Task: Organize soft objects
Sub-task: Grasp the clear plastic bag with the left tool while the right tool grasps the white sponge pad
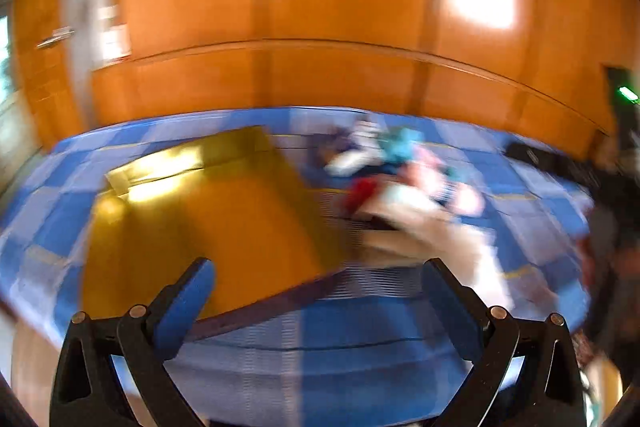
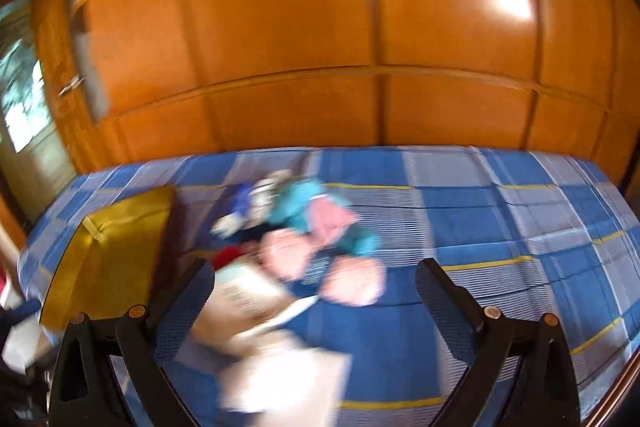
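Fingers of the left gripper (image 1: 320,291) stand apart and empty, the pile of soft objects (image 1: 400,175) lying ahead and to their right on the bed (image 1: 360,327), beside a yellow box (image 1: 208,219). Right gripper (image 2: 316,291) fingers, likewise spread and empty, have the pile (image 2: 304,227) almost straight ahead (blurred), so the right looks nearer.

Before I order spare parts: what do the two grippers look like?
Both match. The left gripper and right gripper have black, angled linkage arms with round brass-coloured pivot pins, and blue pads on the fingers. No cables, markings or sleeves show.
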`<move>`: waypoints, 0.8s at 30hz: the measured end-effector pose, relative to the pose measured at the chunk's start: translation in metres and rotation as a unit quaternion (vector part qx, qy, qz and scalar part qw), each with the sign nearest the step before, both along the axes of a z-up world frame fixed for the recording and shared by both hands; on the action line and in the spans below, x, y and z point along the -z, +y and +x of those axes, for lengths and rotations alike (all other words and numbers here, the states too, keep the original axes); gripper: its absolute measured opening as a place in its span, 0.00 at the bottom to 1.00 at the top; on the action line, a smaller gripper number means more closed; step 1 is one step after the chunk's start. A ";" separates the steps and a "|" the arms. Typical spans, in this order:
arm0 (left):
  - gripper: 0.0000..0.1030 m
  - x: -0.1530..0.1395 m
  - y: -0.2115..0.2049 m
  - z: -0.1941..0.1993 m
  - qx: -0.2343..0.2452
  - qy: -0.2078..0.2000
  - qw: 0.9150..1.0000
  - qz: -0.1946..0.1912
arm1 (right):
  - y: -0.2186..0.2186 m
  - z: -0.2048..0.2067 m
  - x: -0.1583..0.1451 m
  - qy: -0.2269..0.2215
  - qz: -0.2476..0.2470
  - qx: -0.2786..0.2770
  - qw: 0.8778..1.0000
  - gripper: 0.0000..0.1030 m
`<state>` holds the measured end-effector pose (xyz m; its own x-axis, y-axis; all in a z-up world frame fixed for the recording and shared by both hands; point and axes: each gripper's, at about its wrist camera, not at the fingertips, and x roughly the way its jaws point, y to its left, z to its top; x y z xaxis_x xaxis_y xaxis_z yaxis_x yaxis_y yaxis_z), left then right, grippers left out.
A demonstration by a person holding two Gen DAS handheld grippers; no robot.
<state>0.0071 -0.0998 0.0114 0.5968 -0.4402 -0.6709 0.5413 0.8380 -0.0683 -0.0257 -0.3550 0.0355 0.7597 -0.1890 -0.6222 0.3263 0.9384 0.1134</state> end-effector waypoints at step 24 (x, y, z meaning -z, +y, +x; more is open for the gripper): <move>0.38 0.080 -0.141 0.021 0.134 0.154 0.978 0.042 | -0.113 -0.021 0.037 0.014 0.072 0.065 0.995 0.99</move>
